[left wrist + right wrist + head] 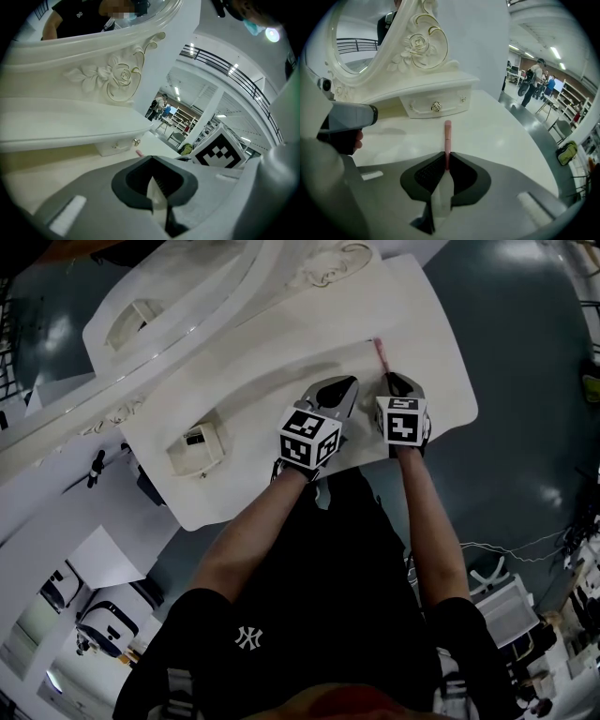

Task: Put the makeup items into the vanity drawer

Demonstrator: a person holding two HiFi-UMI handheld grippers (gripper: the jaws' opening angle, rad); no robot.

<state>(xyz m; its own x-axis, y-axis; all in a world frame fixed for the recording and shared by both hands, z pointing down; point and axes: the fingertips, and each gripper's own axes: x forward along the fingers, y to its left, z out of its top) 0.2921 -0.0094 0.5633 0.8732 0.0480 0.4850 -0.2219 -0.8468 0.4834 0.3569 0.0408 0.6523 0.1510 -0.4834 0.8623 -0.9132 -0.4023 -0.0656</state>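
At the vanity top (441, 362) — two grippers, one pink makeup stick (447, 133).
The right gripper (446, 159) clamps the stick's near end; the left gripper (152, 164) has jaws pressed together — nothing held.

Carved rose ornament (415, 44), gilt-edged, on the white mirror frame (391, 56). The oval mirror (351, 58) reflects a railing (356, 46). Dark glossy floor (525, 352) all round, catching light glare. White crate-like bin (506, 601) on the floor at right, with thin cables (497, 547) just beside it. Far off, people (536, 75) stand near shelving (572, 98). Green bag (566, 151) on the floor.
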